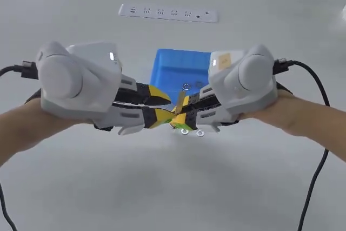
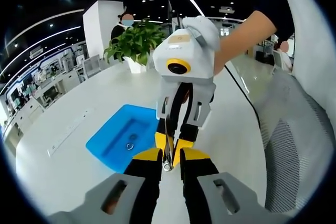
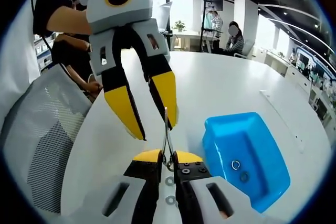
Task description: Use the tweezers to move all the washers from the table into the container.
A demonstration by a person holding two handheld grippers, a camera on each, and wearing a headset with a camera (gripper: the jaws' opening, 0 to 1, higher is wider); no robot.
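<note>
Got the right gripper (image 3: 168,156) pinching the tweezers (image 3: 166,129) here, jaws squeezed nearly closed on the thin metal legs. Got the left gripper (image 3: 156,129) pointing straight back at it, nose to nose, jaws spread apart around the tweezers' free end and gripping nothing. Can't tell about actual contact between those yellow tips and the metal, too tight a spot to call.

Spotted two washers (image 1: 185,131) lying loose on the white surface (image 1: 162,187), right under the right gripper's jaws, outside the blue container (image 1: 173,66) but near it. Counted two more washers (image 3: 236,165) down on the container floor.

Also seeing a white power strip (image 1: 168,13) well behind the container, a potted plant (image 2: 137,40) off in the background, and a mesh chair (image 3: 47,145) close to the person's side. Noticed a black cable (image 1: 316,90) trailing off the right gripper, plus another off the left.
</note>
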